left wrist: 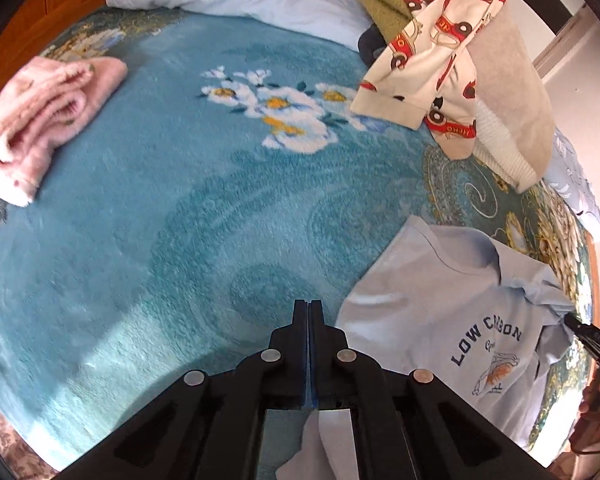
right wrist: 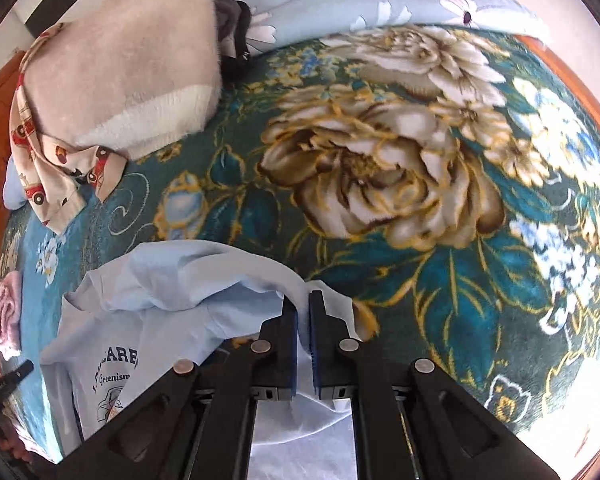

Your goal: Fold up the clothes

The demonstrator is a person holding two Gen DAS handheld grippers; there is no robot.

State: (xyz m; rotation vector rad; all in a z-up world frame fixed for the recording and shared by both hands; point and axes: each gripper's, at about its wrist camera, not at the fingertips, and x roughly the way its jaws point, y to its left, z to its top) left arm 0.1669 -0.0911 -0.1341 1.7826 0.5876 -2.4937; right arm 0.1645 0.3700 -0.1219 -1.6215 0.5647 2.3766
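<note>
The fold has just begun: both tongs are pinched shut on the pale blue T-shirt (left wrist: 440, 320), which lies print-up on the bed (left wrist: 180, 220). The left tongs (left wrist: 309, 308) hold a scrap of hem (probably; little shows), the right tongs (right wrist: 303, 300) a bunched edge — both pitched steeply downward. Next calls for drawing the cloth taut, then over.

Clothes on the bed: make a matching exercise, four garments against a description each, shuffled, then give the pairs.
Things:
1. light blue T-shirt
2. pink fleece
3. car-print garment
4. beige sweater

Descriptions:
A. folded, lying apart on the blanket
B. red vehicles on cream
C. held by both grippers
D. fuzzy, with a white band

Pairs: 1-C, 2-A, 3-B, 4-D
</note>
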